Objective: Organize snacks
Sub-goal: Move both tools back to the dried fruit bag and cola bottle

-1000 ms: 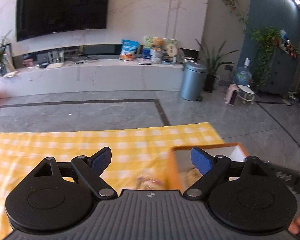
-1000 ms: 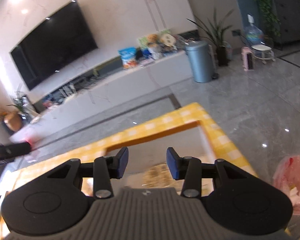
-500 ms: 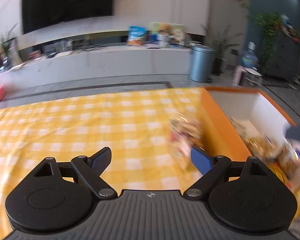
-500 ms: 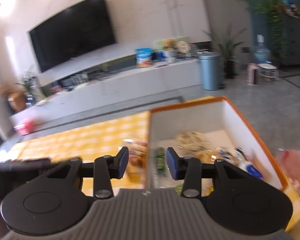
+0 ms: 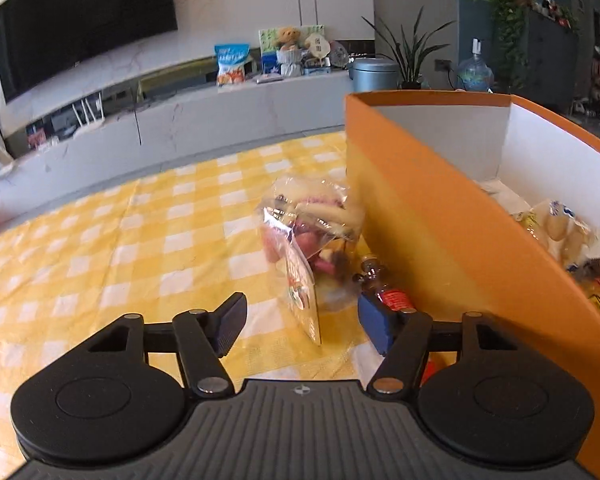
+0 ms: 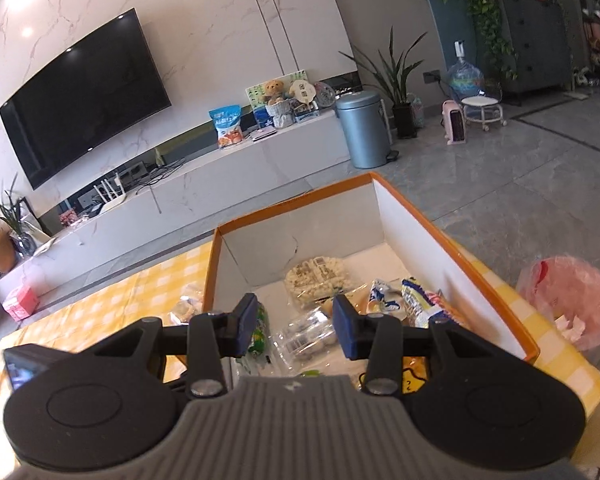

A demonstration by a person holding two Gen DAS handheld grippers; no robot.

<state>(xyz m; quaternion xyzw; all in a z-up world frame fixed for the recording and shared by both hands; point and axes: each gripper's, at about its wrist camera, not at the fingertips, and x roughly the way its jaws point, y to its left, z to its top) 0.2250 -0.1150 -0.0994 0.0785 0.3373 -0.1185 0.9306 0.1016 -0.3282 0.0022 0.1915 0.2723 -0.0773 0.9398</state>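
Observation:
A clear snack bag (image 5: pixel 304 232) with pink and yellow pieces lies on the yellow checked cloth (image 5: pixel 140 248), against the orange box (image 5: pixel 440 220). My left gripper (image 5: pixel 302 326) is low over the cloth. Its jaws are closing with the bag's near edge between them, and the pads stand clear of it. A small bottle with a red label (image 5: pixel 382 286) lies by the right finger. My right gripper (image 6: pixel 296 326) hovers over the orange box (image 6: pixel 412 248), partly open with nothing between its fingers. Several snack packs (image 6: pixel 316 280) lie inside the box.
A pink plastic bag (image 6: pixel 568 304) sits at the table's right end beside the box. Beyond the table are grey floor, a white TV bench (image 6: pixel 220 168) with a black screen above it, and a grey bin (image 6: pixel 364 128). The cloth left of the snack bag is bare.
My left gripper has sunk to the cloth and its fingers have drawn closer, now straddling the snack bag's edge. My right gripper has shifted to look down into the orange box, its gap unchanged.

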